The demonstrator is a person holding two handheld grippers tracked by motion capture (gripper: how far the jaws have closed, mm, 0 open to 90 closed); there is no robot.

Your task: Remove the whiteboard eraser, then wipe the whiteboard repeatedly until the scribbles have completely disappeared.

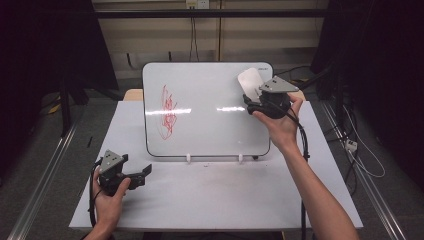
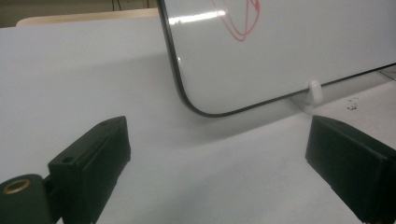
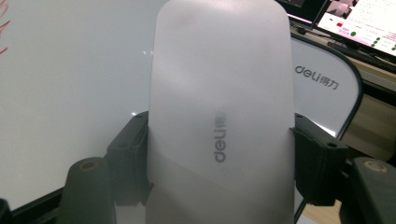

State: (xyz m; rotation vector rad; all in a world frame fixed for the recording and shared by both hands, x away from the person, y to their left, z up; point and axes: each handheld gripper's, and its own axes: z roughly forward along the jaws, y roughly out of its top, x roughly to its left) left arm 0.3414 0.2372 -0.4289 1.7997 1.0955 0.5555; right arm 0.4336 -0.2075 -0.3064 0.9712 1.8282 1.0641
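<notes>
Left gripper (image 1: 145, 174) nearest, at 7 o'clock on the white table (image 1: 210, 200), held low in the person's left hand (image 1: 107, 197), jaws spread wide with nothing between them. Left gripper view: both black jaws apart over bare tabletop, whiteboard's rounded lower corner ahead, a white clip foot (image 2: 315, 91) under its edge, a few dark specks on the table at 3 o'clock.

Whiteboard (image 1: 207, 112) stands tilted back at table centre on two white feet, thin black rim, glossy with a light streak across it. Red scribble (image 1: 167, 111) at 9 o'clock on the board, loopy vertical tangle, no readable letters.

Right gripper (image 1: 247, 102) farther back at 1 o'clock, raised in the right hand (image 1: 280, 125) at the board's upper right corner, grey plate on top. Jaws clamped on a white eraser (image 3: 219, 116), one jaw on each long side. Eraser is matte translucent white, oblong, rounded top; grey "deli" printed lengthwise on its face. Eraser sits in front of the board's top right corner; contact with the surface cannot be told.

Board corner behind reads "deli" (image 3: 316, 77) plus two Chinese characters. Monitors (image 3: 359, 23) beyond, text unreadable.
</notes>
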